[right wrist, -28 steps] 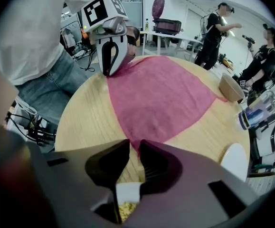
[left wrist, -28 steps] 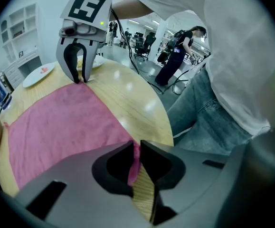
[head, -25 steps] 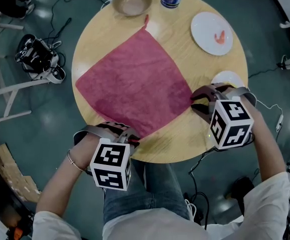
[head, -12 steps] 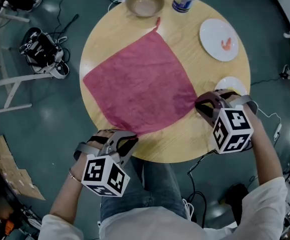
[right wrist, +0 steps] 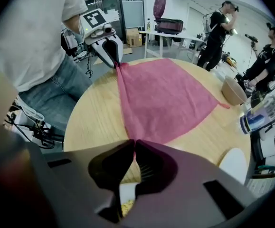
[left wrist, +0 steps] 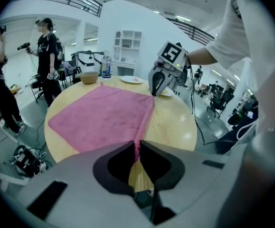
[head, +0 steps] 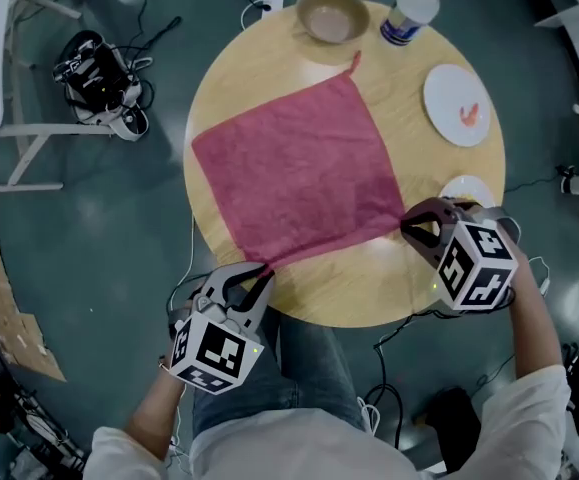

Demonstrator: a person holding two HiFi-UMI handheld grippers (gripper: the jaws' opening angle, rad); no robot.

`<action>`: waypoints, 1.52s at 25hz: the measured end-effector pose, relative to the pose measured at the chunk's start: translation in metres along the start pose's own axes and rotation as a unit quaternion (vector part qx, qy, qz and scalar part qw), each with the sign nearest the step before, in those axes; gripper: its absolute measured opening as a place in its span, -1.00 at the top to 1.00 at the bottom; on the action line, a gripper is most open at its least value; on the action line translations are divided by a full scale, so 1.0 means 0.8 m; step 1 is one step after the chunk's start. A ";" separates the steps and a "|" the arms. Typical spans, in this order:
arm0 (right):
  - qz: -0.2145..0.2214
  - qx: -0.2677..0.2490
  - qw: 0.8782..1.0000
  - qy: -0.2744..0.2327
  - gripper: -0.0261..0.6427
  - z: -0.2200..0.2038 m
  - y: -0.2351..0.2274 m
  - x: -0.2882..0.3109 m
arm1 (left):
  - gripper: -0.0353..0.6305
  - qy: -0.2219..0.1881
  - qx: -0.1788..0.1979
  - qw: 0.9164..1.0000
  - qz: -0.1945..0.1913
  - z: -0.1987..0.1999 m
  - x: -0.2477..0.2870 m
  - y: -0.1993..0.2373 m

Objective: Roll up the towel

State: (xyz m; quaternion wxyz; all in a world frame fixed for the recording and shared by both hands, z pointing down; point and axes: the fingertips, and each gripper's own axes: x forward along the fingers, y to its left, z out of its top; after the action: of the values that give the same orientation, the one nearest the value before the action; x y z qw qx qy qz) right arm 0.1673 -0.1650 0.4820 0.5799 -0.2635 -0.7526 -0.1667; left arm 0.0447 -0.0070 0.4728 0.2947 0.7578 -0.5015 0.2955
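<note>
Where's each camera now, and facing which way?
Head view: on the head, looking steeply down at table, towel, left gripper, right gripper; forearms, lap show.
Left gripper view: on left gripper, looking along the towel's edge at right gripper; sleeve shows.
Right gripper view: on right gripper, looking across at left gripper; shirt, jeans show.
Shared: both gripper views see that edge, each jaw pair shut on a corner.

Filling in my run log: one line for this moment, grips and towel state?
towel: spread flat, unrolled | left gripper: shut on towel corner | right gripper: shut on towel corner
</note>
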 end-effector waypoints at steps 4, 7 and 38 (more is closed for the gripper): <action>0.024 0.009 1.000 0.006 0.88 0.011 -0.013 -0.006 | 0.78 -0.002 -0.055 0.998 -0.004 0.004 -0.004 0.018; 0.037 0.011 0.999 0.016 0.87 0.017 -0.023 -0.009 | 0.78 -0.008 -0.097 0.995 -0.008 0.012 -0.009 0.025; 0.068 0.050 0.996 0.018 0.78 0.015 -0.054 0.009 | 0.65 0.041 -0.178 0.983 0.019 -0.001 0.009 0.068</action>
State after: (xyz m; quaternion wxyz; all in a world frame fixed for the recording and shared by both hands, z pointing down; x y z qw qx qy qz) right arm 0.1314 -0.1914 0.4884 0.6156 -0.2819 -0.7300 -0.0935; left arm -0.0039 -0.0282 0.4868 0.4397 0.6710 -0.5474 0.2383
